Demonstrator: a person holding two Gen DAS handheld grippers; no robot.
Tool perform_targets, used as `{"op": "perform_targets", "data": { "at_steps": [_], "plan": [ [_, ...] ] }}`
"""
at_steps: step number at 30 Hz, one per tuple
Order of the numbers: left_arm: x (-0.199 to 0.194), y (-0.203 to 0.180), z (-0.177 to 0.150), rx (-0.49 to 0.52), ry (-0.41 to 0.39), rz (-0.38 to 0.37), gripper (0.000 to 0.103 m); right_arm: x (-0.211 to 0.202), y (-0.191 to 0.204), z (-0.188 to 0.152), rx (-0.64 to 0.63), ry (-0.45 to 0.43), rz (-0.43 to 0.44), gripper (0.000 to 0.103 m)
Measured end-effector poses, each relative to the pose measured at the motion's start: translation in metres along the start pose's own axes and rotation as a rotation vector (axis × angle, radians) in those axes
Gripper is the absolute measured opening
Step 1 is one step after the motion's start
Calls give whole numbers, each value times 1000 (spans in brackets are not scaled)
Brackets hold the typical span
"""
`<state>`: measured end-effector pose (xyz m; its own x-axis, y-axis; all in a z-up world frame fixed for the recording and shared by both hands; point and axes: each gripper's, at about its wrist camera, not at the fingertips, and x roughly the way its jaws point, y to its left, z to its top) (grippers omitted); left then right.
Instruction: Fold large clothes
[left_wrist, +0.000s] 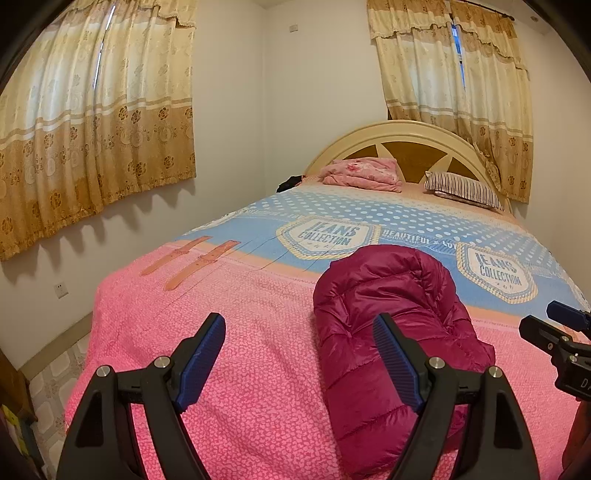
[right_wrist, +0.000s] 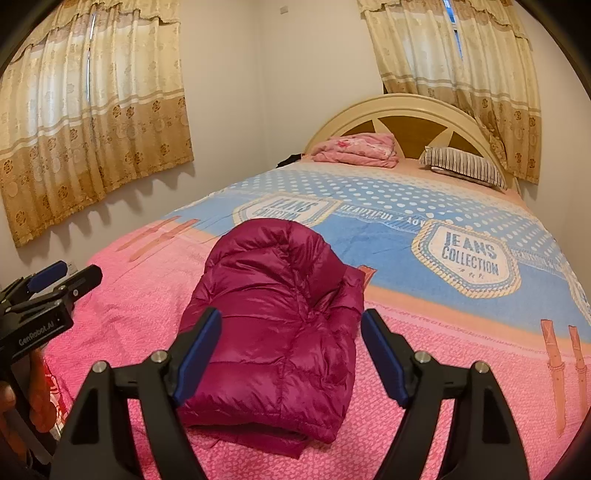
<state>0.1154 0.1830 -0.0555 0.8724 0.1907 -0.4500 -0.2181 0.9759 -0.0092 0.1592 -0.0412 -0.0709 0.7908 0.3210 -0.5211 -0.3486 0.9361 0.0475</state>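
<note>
A magenta puffer jacket (left_wrist: 388, 325) lies folded in a compact bundle on the pink part of the bedspread (left_wrist: 240, 332), hood end away from me. It also shows in the right wrist view (right_wrist: 273, 325). My left gripper (left_wrist: 299, 332) is open and empty, hovering above the bed to the left of the jacket. My right gripper (right_wrist: 291, 328) is open and empty, held above the jacket's near end. Each gripper shows at the edge of the other's view, the right one (left_wrist: 554, 332) and the left one (right_wrist: 48, 295).
The bed has a pink and blue cover (right_wrist: 406, 221) and a cream headboard (right_wrist: 406, 114). A folded pink blanket (right_wrist: 358, 149) and a striped pillow (right_wrist: 465, 166) lie at its head. Curtained windows (left_wrist: 92, 129) are to the left and behind. Floor (left_wrist: 55, 376) shows left of the bed.
</note>
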Motion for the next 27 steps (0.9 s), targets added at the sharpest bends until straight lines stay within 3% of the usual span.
{"op": "perform_targets", "data": {
  "at_steps": [27],
  "plan": [
    [1,0,-2,2,0,-5,83,-4,-5,-5,18,6,10,80]
  ]
}}
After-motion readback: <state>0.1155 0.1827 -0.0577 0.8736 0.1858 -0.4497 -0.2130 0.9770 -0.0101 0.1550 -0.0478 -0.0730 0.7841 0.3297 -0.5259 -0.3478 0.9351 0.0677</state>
